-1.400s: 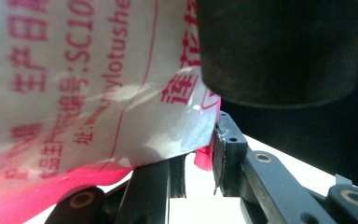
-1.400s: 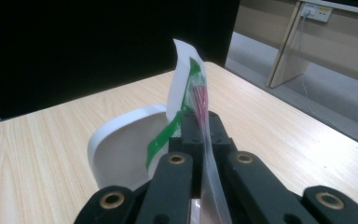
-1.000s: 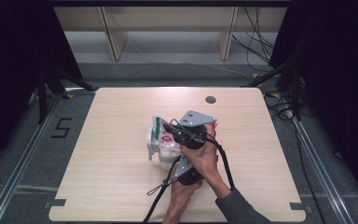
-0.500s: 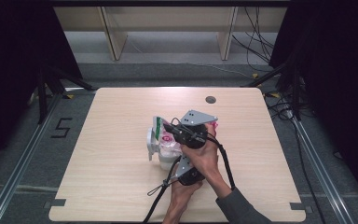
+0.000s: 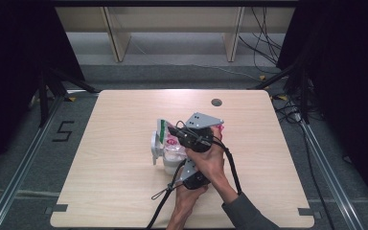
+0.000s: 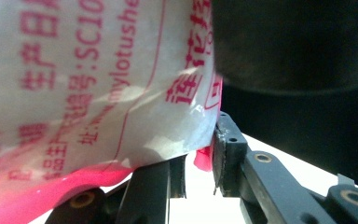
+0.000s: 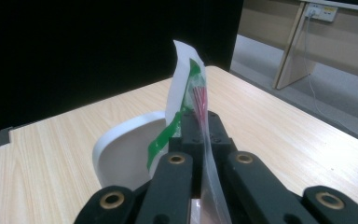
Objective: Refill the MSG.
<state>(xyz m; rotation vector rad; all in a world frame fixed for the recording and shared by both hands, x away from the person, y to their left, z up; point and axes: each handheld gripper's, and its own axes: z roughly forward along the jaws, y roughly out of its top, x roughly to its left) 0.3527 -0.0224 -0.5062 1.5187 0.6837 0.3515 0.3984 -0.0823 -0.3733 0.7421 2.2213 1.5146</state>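
A clear plastic bag (image 5: pixel 169 140) with red print and a green strip is held up over a white cup (image 5: pixel 159 154) near the table's middle. My right gripper (image 5: pixel 175 130), reaching in from the right across the other hand, is shut on the bag's (image 7: pixel 186 79) top edge; in the right gripper view (image 7: pixel 198 126) the film runs between its closed jaws, with the cup (image 7: pixel 116 154) below. My left gripper (image 5: pixel 184 165) sits lower, nearer the person. In its own view (image 6: pixel 198 172) the jaws pinch the pink bottom seam of the bag (image 6: pixel 98 70).
The wooden table (image 5: pixel 124 191) has a dark round grommet (image 5: pixel 216 102) at its far right. Black cables trail from both grippers toward the front edge. A dark blurred body (image 6: pixel 298 42) hangs close above the left gripper's jaws. Shelf legs and floor cables lie beyond the table.
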